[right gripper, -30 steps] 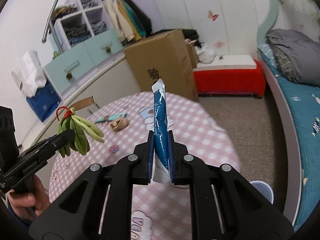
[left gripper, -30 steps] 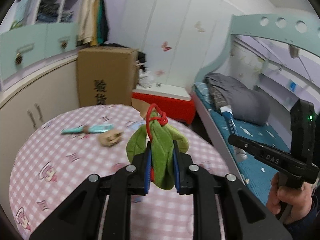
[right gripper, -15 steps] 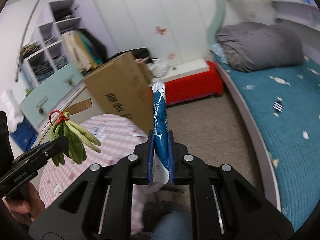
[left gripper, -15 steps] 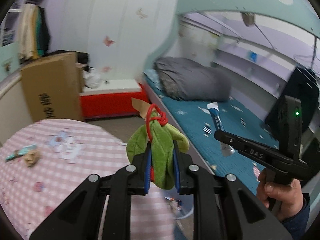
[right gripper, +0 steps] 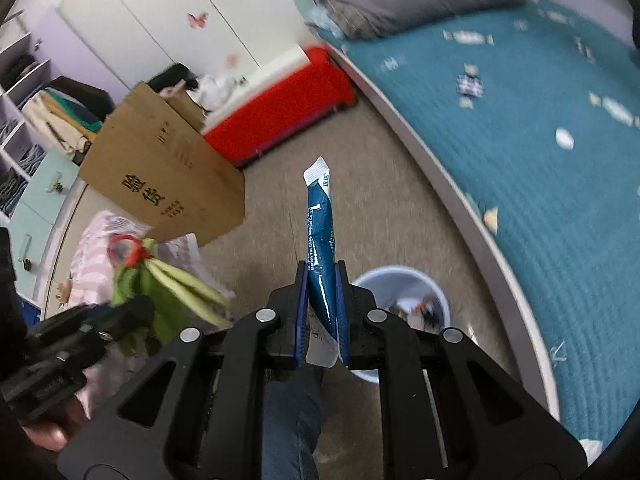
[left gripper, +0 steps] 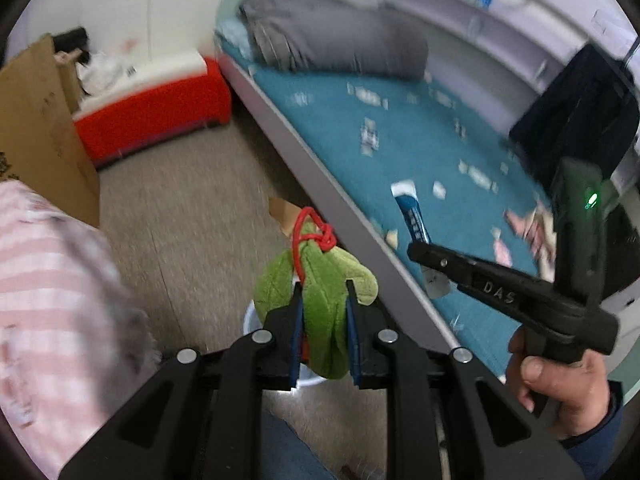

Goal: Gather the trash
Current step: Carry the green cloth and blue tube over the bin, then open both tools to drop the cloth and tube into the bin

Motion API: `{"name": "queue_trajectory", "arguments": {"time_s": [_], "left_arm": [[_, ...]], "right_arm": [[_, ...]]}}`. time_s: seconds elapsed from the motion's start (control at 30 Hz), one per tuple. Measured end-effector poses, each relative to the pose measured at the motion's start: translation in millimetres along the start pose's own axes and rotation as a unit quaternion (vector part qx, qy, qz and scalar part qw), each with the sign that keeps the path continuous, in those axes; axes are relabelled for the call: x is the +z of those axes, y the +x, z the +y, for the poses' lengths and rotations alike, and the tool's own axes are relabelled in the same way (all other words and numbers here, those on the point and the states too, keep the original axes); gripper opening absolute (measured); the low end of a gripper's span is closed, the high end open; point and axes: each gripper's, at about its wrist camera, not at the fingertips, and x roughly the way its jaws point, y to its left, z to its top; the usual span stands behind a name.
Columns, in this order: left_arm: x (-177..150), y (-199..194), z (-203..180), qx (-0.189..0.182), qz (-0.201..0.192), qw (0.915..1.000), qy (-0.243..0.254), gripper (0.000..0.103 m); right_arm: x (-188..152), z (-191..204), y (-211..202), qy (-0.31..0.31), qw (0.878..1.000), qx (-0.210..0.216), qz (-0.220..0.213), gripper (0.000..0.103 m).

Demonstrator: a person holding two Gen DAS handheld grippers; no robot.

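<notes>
The left gripper (left gripper: 322, 330) squeezes a bunch of green leaves (left gripper: 320, 300) tied with red string. The right gripper (right gripper: 322, 320) pinches a blue wrapper (right gripper: 320, 232). Both pieces of trash are picked up and held above the floor, near a small bin (right gripper: 400, 276). They are not in the bin yet. Dropping them in is the part left to do. The bin sits on a brown floor (right gripper: 380, 200) beside a bed (right gripper: 540, 160) with a blue cover. A cardboard box (right gripper: 160, 176) and a pink checked table (left gripper: 48, 300) are close by.
</notes>
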Motion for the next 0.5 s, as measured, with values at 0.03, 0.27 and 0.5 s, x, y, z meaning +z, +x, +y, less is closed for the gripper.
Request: {"name": "queue_trajectory", "arguments": {"time_s": [0.03,0.27,0.5], "left_arm": [[-0.7,11.9,0.5,0.0,0.014,0.9999,-0.001,0.017],[3.0,85.0,5.4,-0.006,0.09,0.9959,-0.01,0.019],[-2.4,118.1,19.0,-0.018,0.141,0.9872,-0.071,0.086]], "right_arm": [[-1.3,-3.0,8.2,0.003,1.0,-0.002,0.008,0.013],[-9.4,-24.0,65.3,0.03,0.997,-0.007,0.066,0.013],[-17.9,-52.9,103.7,0.084,0.991,-0.016,0.104,0.076]]}}
